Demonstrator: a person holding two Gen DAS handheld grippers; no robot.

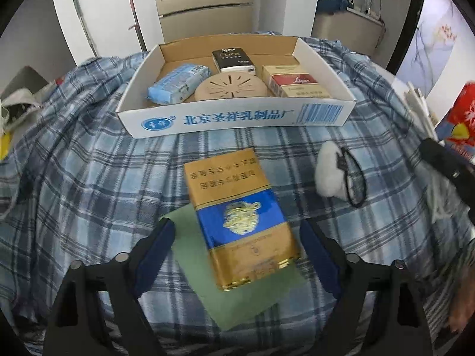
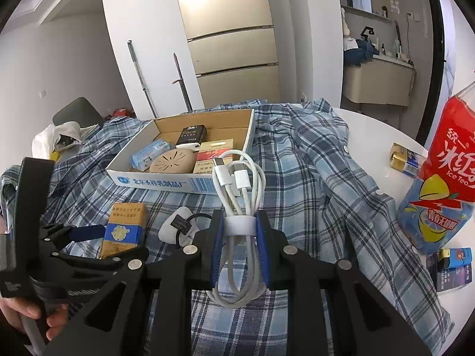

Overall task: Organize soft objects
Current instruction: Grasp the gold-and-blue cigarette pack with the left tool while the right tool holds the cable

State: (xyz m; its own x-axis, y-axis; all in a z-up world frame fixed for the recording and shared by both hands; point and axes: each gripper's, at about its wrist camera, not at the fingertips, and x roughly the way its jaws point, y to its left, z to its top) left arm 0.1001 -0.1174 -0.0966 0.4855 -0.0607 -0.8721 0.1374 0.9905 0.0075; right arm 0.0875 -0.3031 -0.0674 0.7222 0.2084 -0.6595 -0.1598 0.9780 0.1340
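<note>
**Two hand-held grippers over a plaid-covered table: one at a gold and blue pack, one holding a cable**

Left wrist view: the left gripper [image 1: 237, 237] points steeply down at a gold and blue pack [image 1: 237, 216] lying on a green sheet [image 1: 252, 290] on the plaid cloth [image 1: 89, 178]; its jaws stand wide, one on each side of the pack, and do not appear to touch it; nothing is held; beyond the pack, toward the far edge of the table, sits a white cardboard tray [image 1: 237, 118] holding a blue tissue pack [image 1: 178, 84], a black tissue pack [image 1: 233, 59], a round tan disc [image 1: 230, 87] and a red and gold carton [image 1: 292, 84]; a white fluffy hair tie [image 1: 332, 172] lies to the right of the gold and blue pack.

Right wrist view: the right gripper [image 2: 239, 237] is clamped tight on a coiled white cable [image 2: 237, 184], gripped at its white band; the cable stands up between the jaws, in front of the tray's near right corner; an ice tea bottle [image 2: 439, 178] stands at the right edge of the table; a person's hand [image 2: 35, 317] shows at lower left.

The step in hand seems to be seizing the pack while the cable waits; next, the left jaws need to close squarely on the pack's long sides, then lift it clear of the sheet toward the tray.
</note>
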